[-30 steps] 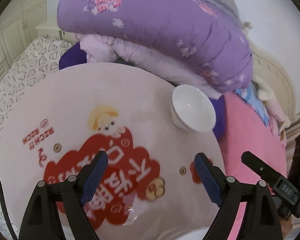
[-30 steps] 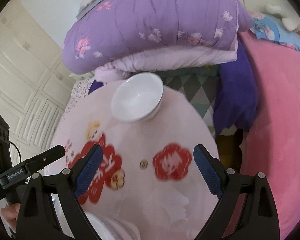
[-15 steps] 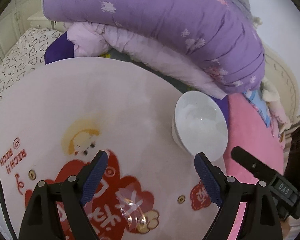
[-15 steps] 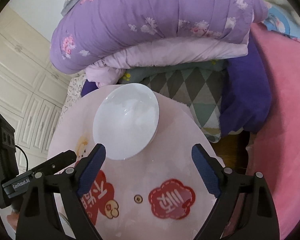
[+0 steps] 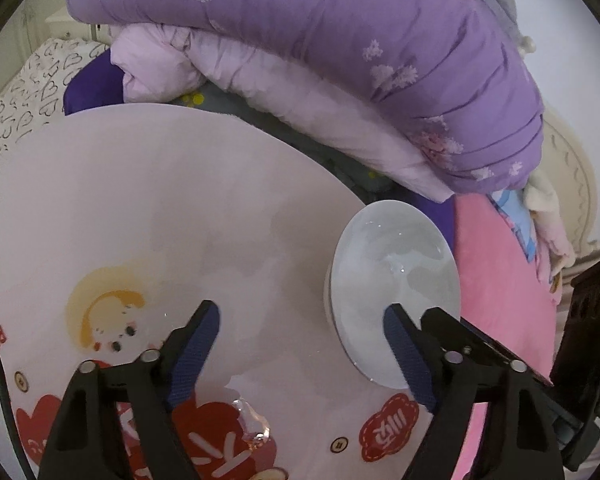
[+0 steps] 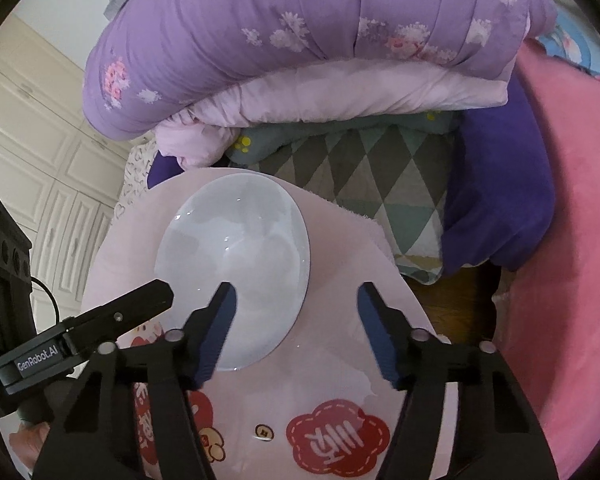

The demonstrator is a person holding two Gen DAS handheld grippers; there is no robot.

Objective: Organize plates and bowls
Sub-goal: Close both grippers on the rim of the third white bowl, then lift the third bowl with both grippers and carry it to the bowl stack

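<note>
A white bowl (image 5: 396,284) stands upright near the far right edge of the round pink table (image 5: 140,200). It also shows in the right wrist view (image 6: 236,252). My left gripper (image 5: 300,344) is open and empty over the table, its right finger in front of the bowl's near rim. My right gripper (image 6: 296,324) is open and empty, with the bowl's near right rim between its fingers; its left finger overlaps the bowl. The right gripper's finger (image 5: 480,340) shows in the left wrist view beside the bowl.
A pile of purple and lilac quilts (image 5: 340,60) lies on the bed right behind the table. A pink blanket (image 6: 572,280) lies to the right. White cupboards (image 6: 32,168) stand at the left. The table's top carries red cartoon prints (image 6: 336,436).
Both grippers have moved forward toward the bowl, which now looks larger and closer. The right gripper's fingers now straddle the bowl's near rim and stand a little closer together.
</note>
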